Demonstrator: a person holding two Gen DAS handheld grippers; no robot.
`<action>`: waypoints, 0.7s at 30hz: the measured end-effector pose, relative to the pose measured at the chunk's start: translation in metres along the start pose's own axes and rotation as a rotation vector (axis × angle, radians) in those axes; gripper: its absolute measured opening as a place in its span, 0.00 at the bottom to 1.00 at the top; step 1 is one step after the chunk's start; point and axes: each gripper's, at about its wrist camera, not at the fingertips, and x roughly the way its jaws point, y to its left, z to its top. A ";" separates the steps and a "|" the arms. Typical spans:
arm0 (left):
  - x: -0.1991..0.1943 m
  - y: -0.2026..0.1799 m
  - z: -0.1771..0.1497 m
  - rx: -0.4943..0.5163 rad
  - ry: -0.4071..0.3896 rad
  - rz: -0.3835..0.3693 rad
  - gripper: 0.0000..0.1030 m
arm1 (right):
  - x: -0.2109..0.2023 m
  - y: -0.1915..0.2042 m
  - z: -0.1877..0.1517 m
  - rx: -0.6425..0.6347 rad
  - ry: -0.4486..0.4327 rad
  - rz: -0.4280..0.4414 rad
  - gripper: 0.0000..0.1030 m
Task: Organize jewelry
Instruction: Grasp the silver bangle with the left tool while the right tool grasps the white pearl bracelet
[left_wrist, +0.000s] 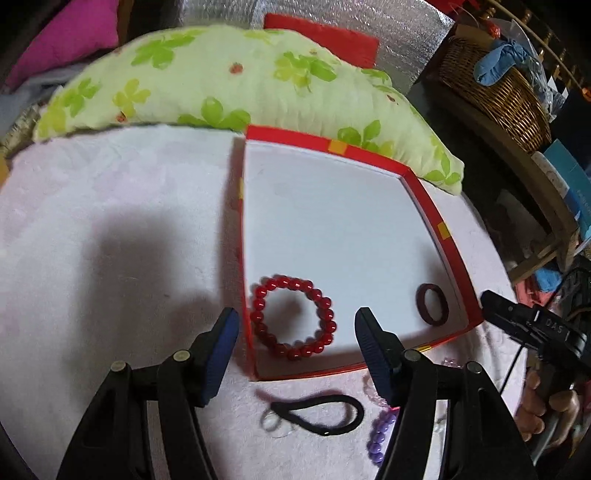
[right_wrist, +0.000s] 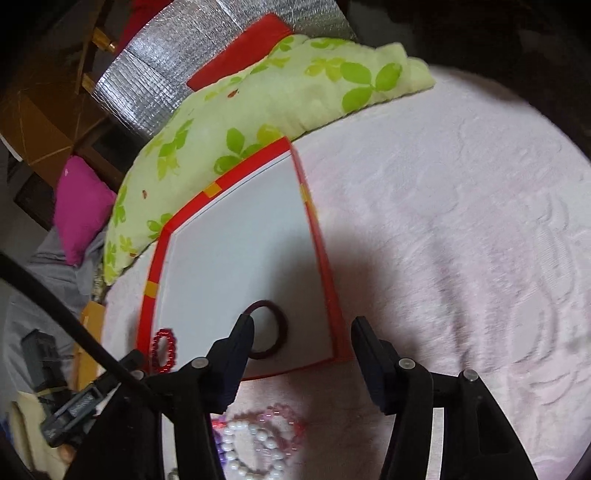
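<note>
A red box with a white floor lies on a pale pink bedspread. In it are a red bead bracelet and a dark maroon hair tie. My left gripper is open and empty above the box's near corner. In front of the box lie a black hair tie, a clear ring and purple beads. In the right wrist view my right gripper is open and empty over the box's near edge, by the maroon hair tie. A white pearl bracelet and pink beads lie below it.
A green leaf-print pillow lies behind the box. A wicker basket stands at the far right on a wooden stand. A magenta cushion and silver foil sheet lie beyond the bed. The right gripper shows in the left wrist view.
</note>
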 end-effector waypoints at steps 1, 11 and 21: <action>-0.005 0.000 0.000 0.010 -0.017 0.025 0.64 | -0.003 -0.001 0.000 -0.003 -0.008 -0.008 0.57; -0.078 -0.003 -0.037 0.158 -0.195 0.175 0.64 | -0.045 -0.008 -0.040 -0.092 0.005 0.028 0.57; -0.096 -0.018 -0.132 0.226 -0.101 0.090 0.67 | -0.020 -0.005 -0.100 -0.017 0.175 0.152 0.51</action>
